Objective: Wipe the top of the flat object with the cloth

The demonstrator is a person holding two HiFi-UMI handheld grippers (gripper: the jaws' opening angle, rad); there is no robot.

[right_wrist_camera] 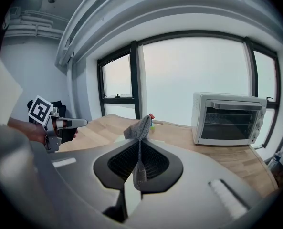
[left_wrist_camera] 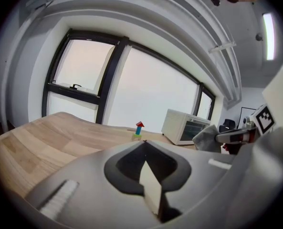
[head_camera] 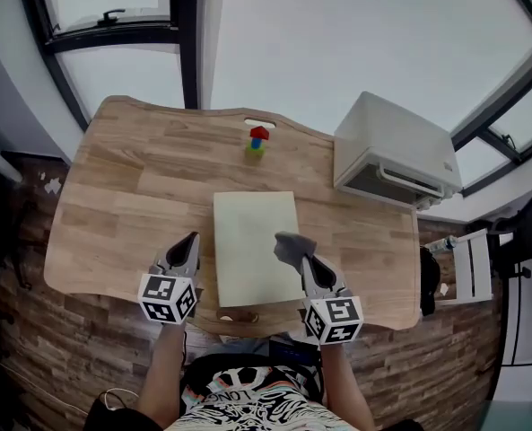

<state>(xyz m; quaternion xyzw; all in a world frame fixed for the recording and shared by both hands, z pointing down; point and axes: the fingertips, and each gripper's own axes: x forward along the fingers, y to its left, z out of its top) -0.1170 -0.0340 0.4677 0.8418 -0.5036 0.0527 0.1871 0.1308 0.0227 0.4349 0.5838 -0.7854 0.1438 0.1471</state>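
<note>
You stand at 6 o'clock of a wooden table (head_camera: 104,196) with a wavy edge, seen from steeply above. At 8 o'clock of the table's centre, your left gripper (head_camera: 191,239) hovers just beside the left edge of the task's flat object. Its jaws are pressed together with nothing between them, so it looks parked clear of the wiping path, close enough to steady things if needed. The flat object is a pale green board (head_camera: 252,241) lying flat in the middle of the table, its long side running from 12 to 6 o'clock and its top bare. At 12 o'clock of the board, well apart from it, stands a small stack of toy blocks (head_camera: 257,141), green, blue and red, out of the way near the far edge. At 4 o'clock of the board's centre, your right gripper (head_camera: 301,257) has its jaws clamped on a grey cloth (head_camera: 292,244), which stands up bunched from the tips over the board's right edge. Whether it touches the board cannot be told, though its upright, loose shape suggests it is not yet pressed down for a stroke. At 2 o'clock sits the one container, a white toaster oven (head_camera: 393,146). Its door is closed, and nothing can be made out in its dark interior.
</note>
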